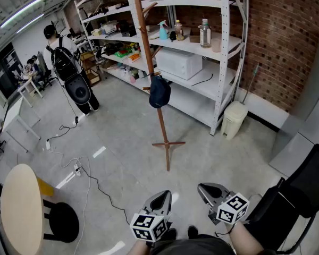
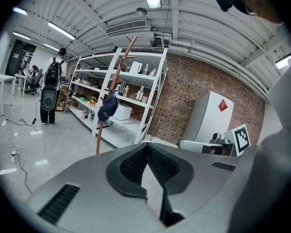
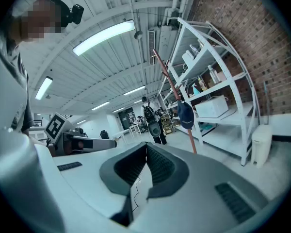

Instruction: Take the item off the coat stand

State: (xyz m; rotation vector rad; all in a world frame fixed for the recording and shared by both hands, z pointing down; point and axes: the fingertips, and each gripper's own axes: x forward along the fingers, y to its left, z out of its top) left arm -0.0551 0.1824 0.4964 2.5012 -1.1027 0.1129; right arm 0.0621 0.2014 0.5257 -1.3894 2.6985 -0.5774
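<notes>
**Both grippers clenched and empty, cap on the stand at twelve o'clock**

In the head view the left gripper point(image 1: 162, 197) and the right gripper point(image 1: 209, 190) sit low in the frame, side by side but apart, both aimed toward twelve o'clock. In the left gripper view its fingers point(image 2: 131, 166) are clenched, tips meeting, with nothing between them. The right gripper view shows the same: the fingers point(image 3: 128, 166) are pressed together at the tips and hold nothing. Neither gripper touches anything.

The coat stand point(image 1: 149, 52), a thin wooden pole on a crossed foot, rises from the grey floor point(image 1: 122, 142) at twelve o'clock, well apart from both grippers. A dark blue cap point(image 1: 159, 93) hangs at about mid-height on the pole. Behind the stand, from eleven to one o'clock, runs a white shelf point(image 1: 223, 47) carrying a microwave point(image 1: 179, 62) and bottles, against a brick wall point(image 1: 276, 31). A person point(image 1: 64, 57) with a backpack stands at ten o'clock. A black chair point(image 1: 308, 195) is at the right gripper's three o'clock.
</notes>
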